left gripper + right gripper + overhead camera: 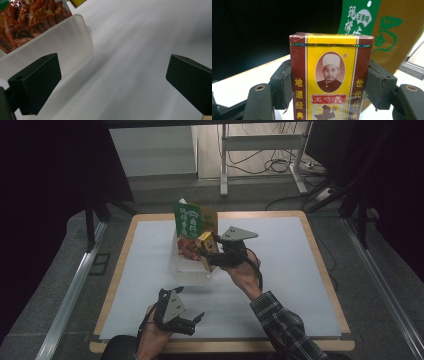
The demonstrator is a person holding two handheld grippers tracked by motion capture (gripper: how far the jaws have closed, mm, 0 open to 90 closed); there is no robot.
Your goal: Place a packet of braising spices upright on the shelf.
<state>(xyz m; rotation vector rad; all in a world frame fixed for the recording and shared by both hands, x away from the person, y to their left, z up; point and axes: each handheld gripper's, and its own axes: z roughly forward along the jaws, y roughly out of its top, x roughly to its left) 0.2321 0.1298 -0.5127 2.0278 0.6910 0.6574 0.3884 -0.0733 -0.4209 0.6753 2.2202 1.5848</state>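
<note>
Nearest the high camera, the left gripper (pixel 192 319) is seen low over the table (pixel 280 270), close to the near edge, held in the person's left hand (pixel 152 332). Its jaws are spread wide and nothing is held between them; in the left gripper view, bare white tabletop is seen in the gap, with the bin (pixel 62 47) just beside one jaw.

Farther in, the right gripper (pixel 209 251) is held up by the right hand (pixel 242 272), with a plaid sleeve (pixel 280 325) behind it. Its jaws are closed on a yellow box (pixel 330 77); in the right gripper view the box is seen upright, pinched by its two narrow sides, dark red bands at its edges and a printed label facing the camera.

In the high view the box (pixel 206 245) is seen at the bin's (pixel 187 270) right rim, above the table; whether box and rim touch cannot be told.

A green and tan packet (pixel 192 220) is stood upright in the bin, its printed red food picture (pixel 27 20) seen behind the translucent wall. The bin is placed near the table's middle.
</note>
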